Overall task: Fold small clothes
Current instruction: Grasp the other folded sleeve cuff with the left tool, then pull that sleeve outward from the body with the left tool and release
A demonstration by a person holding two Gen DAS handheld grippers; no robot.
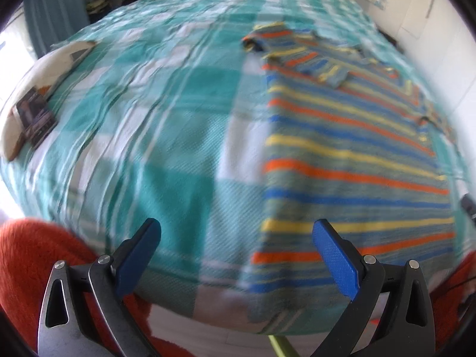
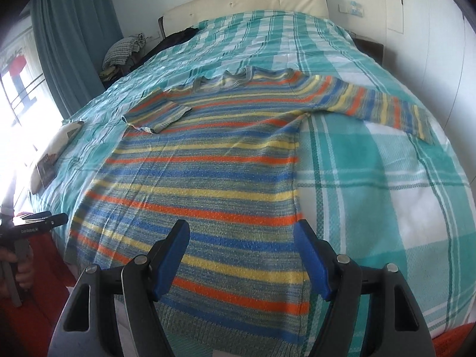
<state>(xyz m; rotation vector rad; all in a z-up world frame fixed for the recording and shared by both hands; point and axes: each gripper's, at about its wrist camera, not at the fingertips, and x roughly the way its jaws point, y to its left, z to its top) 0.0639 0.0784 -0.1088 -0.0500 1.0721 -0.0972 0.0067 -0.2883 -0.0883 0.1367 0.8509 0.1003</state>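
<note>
A striped knit sweater [image 2: 208, 172] in blue, yellow, orange and grey-green lies flat on the bed, hem toward me. Its left sleeve [image 2: 157, 116] is folded in over the chest; its right sleeve [image 2: 374, 101] stretches out to the right. In the blurred left wrist view the sweater [image 1: 351, 154] lies to the right. My left gripper [image 1: 236, 232] is open and empty above the bed's near edge, left of the sweater's hem. It also shows at the left edge of the right wrist view [image 2: 53, 220]. My right gripper [image 2: 242, 232] is open and empty above the hem.
The bed carries a teal and white checked blanket [image 2: 386, 178]. A white pillow with a dark card [image 1: 35, 113] lies at the bed's left side. A pile of clothes [image 2: 125, 50] and a teal curtain [image 2: 74, 35] stand at the back left. Red fabric [image 1: 29, 255] lies below the bed edge.
</note>
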